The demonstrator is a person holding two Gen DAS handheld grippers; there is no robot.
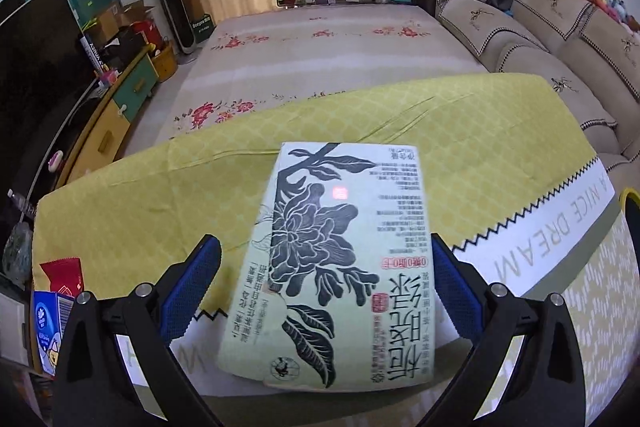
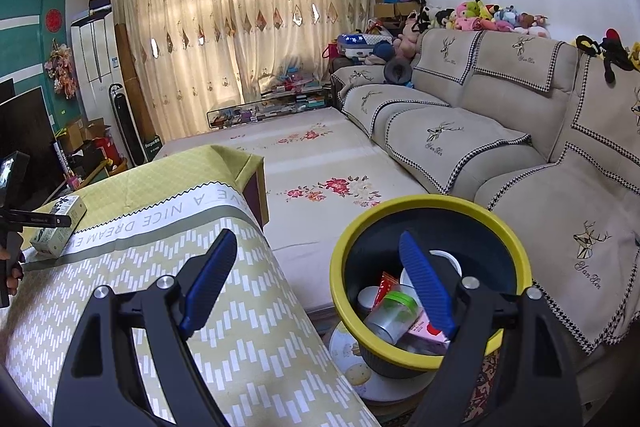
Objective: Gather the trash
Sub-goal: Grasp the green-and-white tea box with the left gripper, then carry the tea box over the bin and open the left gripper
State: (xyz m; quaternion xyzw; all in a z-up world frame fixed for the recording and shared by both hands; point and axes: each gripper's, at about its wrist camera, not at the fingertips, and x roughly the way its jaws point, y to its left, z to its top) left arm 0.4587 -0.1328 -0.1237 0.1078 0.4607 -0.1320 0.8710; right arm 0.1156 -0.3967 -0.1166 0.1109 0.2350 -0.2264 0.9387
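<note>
Yellow-green cloth covers the worktop (image 1: 120, 211); at its middle lies a pale printed carton (image 1: 320, 267), light, stiff, crushable, best gripped across its long sides. Left gripper (image 1: 326, 291) jaws straddle it, released. At four o'clock, right gripper (image 2: 320, 283) jaws gape over the yellow-rimmed bin (image 2: 516, 247).

A tabletop covered in yellow-green patterned cloth (image 1: 460, 131) carries a pale green flower-printed carton (image 1: 328, 267), a red wrapper (image 1: 64, 275) and a blue box (image 1: 48, 327).

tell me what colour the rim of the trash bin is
Yellow rim on a dark bin; clearest in the right wrist view.
</note>
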